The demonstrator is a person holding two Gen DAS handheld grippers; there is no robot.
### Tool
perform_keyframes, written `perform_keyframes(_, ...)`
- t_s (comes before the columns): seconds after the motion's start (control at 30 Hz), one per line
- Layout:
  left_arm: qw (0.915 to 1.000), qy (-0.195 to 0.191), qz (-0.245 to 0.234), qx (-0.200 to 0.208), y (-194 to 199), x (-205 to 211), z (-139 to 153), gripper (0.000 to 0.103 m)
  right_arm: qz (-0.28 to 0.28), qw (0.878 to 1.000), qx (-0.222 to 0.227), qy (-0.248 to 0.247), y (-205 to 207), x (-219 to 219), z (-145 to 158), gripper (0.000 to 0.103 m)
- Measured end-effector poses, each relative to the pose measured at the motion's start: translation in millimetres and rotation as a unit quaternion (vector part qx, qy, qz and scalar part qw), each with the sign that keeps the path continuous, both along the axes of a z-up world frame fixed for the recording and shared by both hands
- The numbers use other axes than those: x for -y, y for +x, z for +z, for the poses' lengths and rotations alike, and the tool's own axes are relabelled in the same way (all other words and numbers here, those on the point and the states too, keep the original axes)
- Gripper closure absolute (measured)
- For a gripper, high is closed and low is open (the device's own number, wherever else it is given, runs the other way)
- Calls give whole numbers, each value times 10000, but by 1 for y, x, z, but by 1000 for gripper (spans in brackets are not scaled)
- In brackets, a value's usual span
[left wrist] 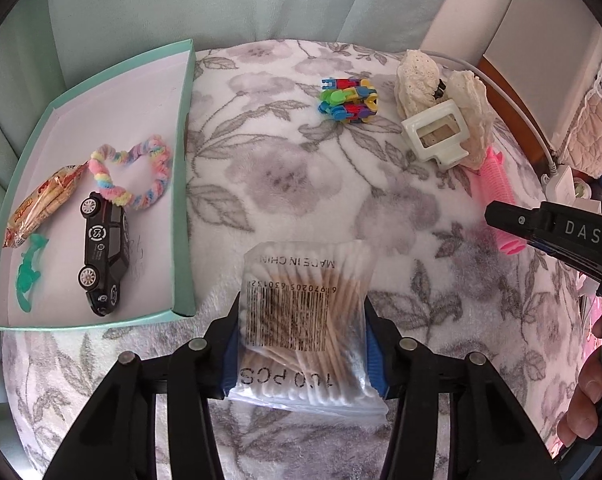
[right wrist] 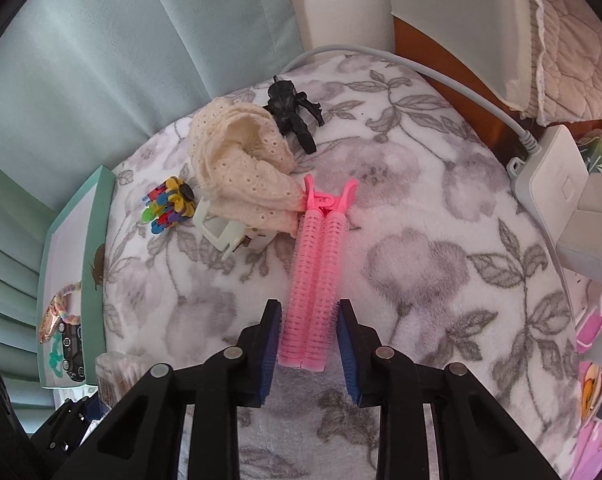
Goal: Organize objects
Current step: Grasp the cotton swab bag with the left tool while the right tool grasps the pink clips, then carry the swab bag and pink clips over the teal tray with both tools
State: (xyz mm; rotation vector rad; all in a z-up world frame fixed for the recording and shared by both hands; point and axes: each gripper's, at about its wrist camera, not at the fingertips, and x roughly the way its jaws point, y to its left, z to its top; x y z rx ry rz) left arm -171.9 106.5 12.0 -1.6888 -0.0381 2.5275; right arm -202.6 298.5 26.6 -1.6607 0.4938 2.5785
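Step in hand: your left gripper (left wrist: 301, 344) pinched the cotton swab bag (left wrist: 305, 320); your right gripper (right wrist: 309, 344), spread, straddled the pink hair roller (right wrist: 315, 280). Next: carry the bag left to the tray (left wrist: 183, 200).

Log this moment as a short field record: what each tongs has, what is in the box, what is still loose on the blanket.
left tongs: shut on bag of cotton swabs
right tongs: astride pink hair roller clip, small gaps showing, grip uncertain
green box: toy car, pipe-cleaner heart, snack packet, green figure
loose on blanket: colourful block toy, cream lace cloth, white clip, black figure
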Motion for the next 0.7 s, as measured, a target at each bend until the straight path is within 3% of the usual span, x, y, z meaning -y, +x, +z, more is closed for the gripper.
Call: perform_keyframes(0.7, 9984, 13, 31, -573, 37, 8, 53, 52, -193, 9977, -646, -39, 52, -11, 59, 74)
